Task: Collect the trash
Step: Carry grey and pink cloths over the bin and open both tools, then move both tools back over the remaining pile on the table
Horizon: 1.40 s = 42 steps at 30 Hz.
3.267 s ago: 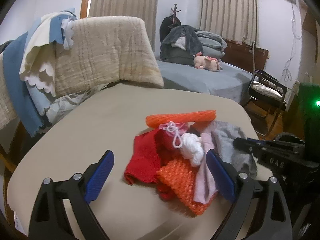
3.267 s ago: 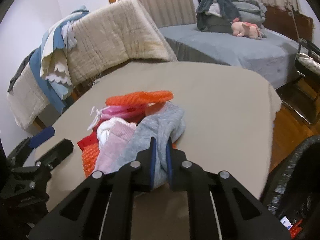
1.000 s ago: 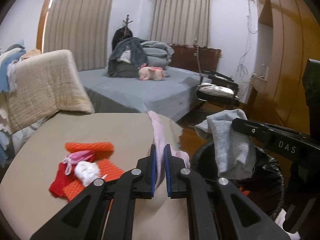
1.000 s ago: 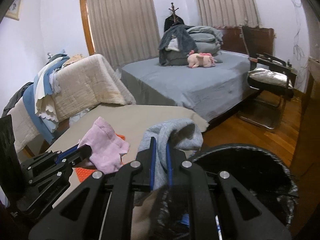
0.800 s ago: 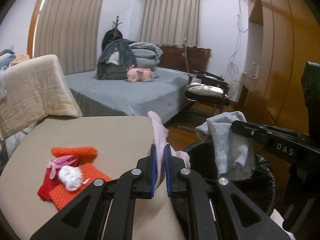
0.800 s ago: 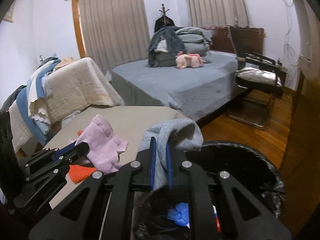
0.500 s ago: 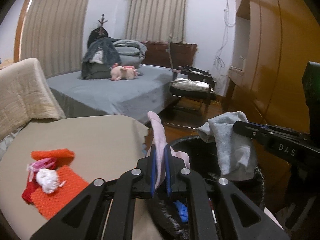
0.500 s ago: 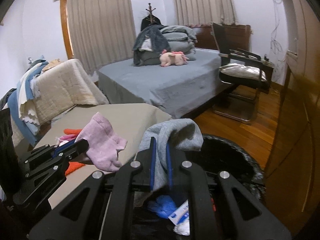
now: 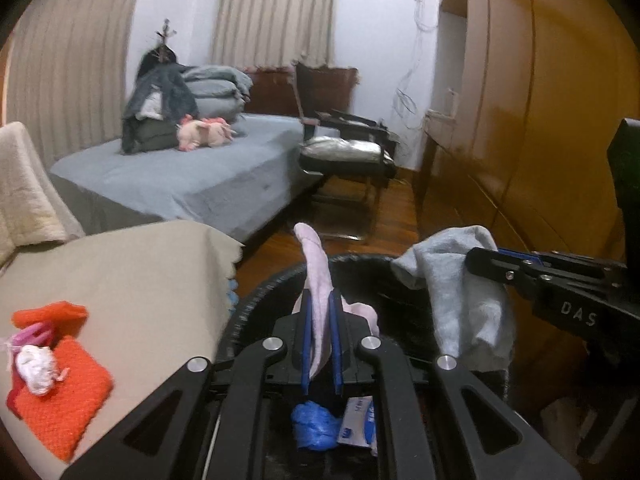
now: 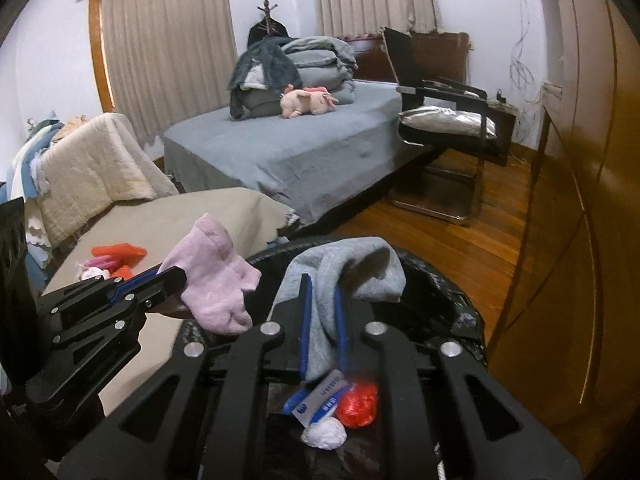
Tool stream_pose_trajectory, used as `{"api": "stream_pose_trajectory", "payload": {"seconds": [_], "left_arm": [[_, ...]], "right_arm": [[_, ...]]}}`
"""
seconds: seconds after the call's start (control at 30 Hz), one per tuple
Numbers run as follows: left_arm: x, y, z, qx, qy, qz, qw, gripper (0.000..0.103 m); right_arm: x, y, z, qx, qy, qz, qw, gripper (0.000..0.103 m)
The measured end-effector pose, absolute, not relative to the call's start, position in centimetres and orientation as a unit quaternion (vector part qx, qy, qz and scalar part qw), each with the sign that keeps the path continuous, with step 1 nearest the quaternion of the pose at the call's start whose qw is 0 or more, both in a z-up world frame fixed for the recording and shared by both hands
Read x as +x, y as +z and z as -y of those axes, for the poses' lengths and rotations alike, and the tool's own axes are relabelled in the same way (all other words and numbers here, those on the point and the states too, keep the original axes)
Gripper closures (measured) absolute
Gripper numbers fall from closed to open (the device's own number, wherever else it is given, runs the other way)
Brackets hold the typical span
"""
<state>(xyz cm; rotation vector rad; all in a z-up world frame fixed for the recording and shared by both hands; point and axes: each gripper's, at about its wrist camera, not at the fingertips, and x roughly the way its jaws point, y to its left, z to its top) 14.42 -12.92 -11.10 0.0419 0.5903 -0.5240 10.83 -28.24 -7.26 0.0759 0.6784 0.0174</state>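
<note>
My left gripper [image 9: 320,300] is shut on a pale pink sock [image 9: 316,264] that sticks up between its blue pads, above the black-lined trash bin [image 9: 256,300]. In the right wrist view the pink sock [image 10: 212,276] hangs from the left gripper [image 10: 176,274] over the bin's near left rim. My right gripper [image 10: 322,284] holds a grey sock [image 10: 348,260] over the bin [image 10: 440,292]; its jaws are opening, with the sock still between the pads. The grey sock [image 9: 460,292] droops from the right gripper [image 9: 476,258] at the right.
The bin holds a blue wad [image 9: 314,426], a packet [image 9: 358,420], a red ball [image 10: 358,404] and a white wad [image 10: 324,436]. On the beige table [image 9: 140,272] to the left lie orange knits [image 9: 60,404]. A bed [image 9: 200,176], chair [image 9: 344,152] and wardrobe [image 9: 540,120] stand beyond.
Both grippers have carried their socks from the table rightward to above the bin, whose contents have come into view. The gap between the right gripper's pads has widened slightly.
</note>
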Motion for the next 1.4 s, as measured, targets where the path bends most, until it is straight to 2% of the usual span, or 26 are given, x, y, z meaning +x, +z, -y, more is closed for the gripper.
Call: {"api": "stream_pose_trajectory", "payload": {"seconds": [0.03, 0.07, 0.1, 0.13, 0.17, 0.2, 0.23, 0.3, 0.33, 0.4, 0.47, 0.57, 0.67, 1.4], "left_arm": [[14.5, -11.2, 13.0, 0.018, -0.256, -0.289, 0.922, 0.090], [14.6, -11.4, 13.1, 0.014, -0.263, -0.293, 0.919, 0.077], [14.7, -11.5, 13.2, 0.013, -0.265, -0.297, 0.917, 0.063], [14.6, -11.6, 13.1, 0.013, -0.264, -0.297, 0.918, 0.059], [14.5, -11.7, 13.0, 0.013, -0.264, -0.296, 0.918, 0.058], [14.4, -11.7, 12.9, 0.015, -0.263, -0.296, 0.918, 0.056], [14.3, -11.7, 12.8, 0.016, -0.260, -0.296, 0.919, 0.054], [14.1, -11.6, 12.2, 0.015, -0.251, -0.290, 0.923, 0.041], [14.1, -11.4, 12.1, 0.015, -0.246, -0.288, 0.925, 0.037], [13.9, -11.1, 11.0, 0.011, -0.235, -0.281, 0.930, 0.022], [13.7, -10.9, 10.0, 0.010, -0.226, -0.276, 0.934, 0.020], [13.5, -10.4, 8.4, 0.009, -0.203, -0.273, 0.940, 0.010], [13.2, -10.1, 6.6, 0.002, -0.183, -0.270, 0.945, 0.008], [11.7, -10.5, -6.6, -0.020, -0.034, -0.266, 0.963, 0.007]], "right_arm": [[11.0, -7.5, 28.5, 0.039, 0.006, -0.336, 0.941, 0.087], [11.0, -7.8, 28.7, 0.041, 0.003, -0.341, 0.939, 0.083], [11.0, -8.1, 29.0, 0.040, -0.006, -0.344, 0.938, 0.072], [10.9, -8.2, 29.2, 0.041, -0.011, -0.345, 0.938, 0.062], [10.8, -8.4, 29.4, 0.044, -0.013, -0.345, 0.937, 0.060], [10.6, -8.5, 29.7, 0.047, -0.018, -0.344, 0.938, 0.054], [10.5, -8.5, 29.8, 0.047, -0.022, -0.343, 0.938, 0.040], [10.1, -8.4, 29.9, 0.048, -0.037, -0.333, 0.941, 0.021], [10.0, -8.3, 29.7, 0.048, -0.040, -0.327, 0.943, 0.016], [9.9, -8.0, 29.4, 0.044, -0.045, -0.318, 0.946, 0.009], [9.9, -7.9, 29.0, 0.041, -0.041, -0.314, 0.948, 0.008], [10.1, -7.5, 28.2, 0.037, -0.031, -0.307, 0.950, 0.006], [10.6, -7.2, 27.0, 0.037, -0.018, -0.304, 0.952, 0.006], [15.0, -7.6, 15.8, 0.023, 0.086, -0.302, 0.949, 0.006]]}}
